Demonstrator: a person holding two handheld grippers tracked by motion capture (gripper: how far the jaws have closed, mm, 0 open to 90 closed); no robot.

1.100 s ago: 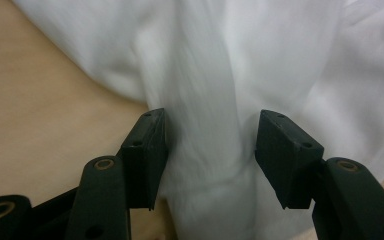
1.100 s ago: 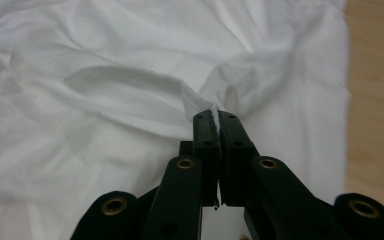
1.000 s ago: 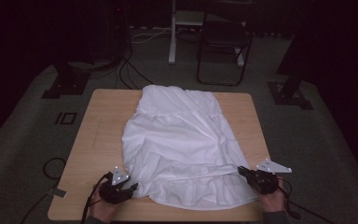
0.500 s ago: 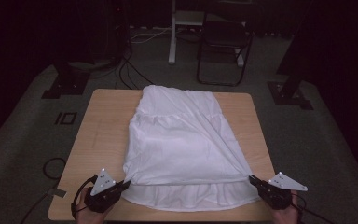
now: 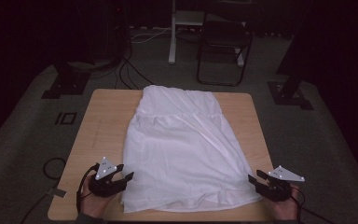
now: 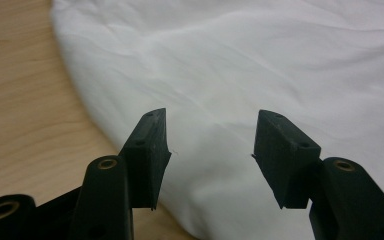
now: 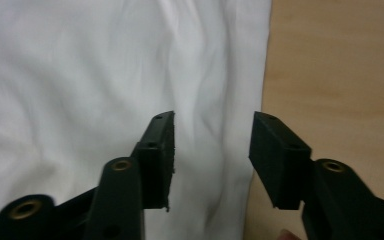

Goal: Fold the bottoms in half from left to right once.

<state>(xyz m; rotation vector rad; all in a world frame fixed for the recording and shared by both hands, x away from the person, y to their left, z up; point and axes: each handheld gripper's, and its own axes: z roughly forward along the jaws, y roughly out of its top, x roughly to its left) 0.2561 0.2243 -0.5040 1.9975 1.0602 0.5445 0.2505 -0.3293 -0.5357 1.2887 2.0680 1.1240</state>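
High view: a white cloth (image 5: 182, 149) lies spread flat over the middle of the bench (image 5: 98, 126), its near hem in the lower part of the frame.
Cloth to tongs: left tongs (image 5: 126, 178) sit just beside the lower-left corner, right tongs (image 5: 254, 181) just beside the lower-right corner.
Left tongs: apart, having just been opening; in the left gripper view (image 6: 210, 145) the cloth lies below the gap, nothing pinched.
Right tongs: apart too, just opened (image 7: 212, 145), over the cloth's edge.
Step done well: probably a smoothing release; lift both away evenly so the corners do not drag.
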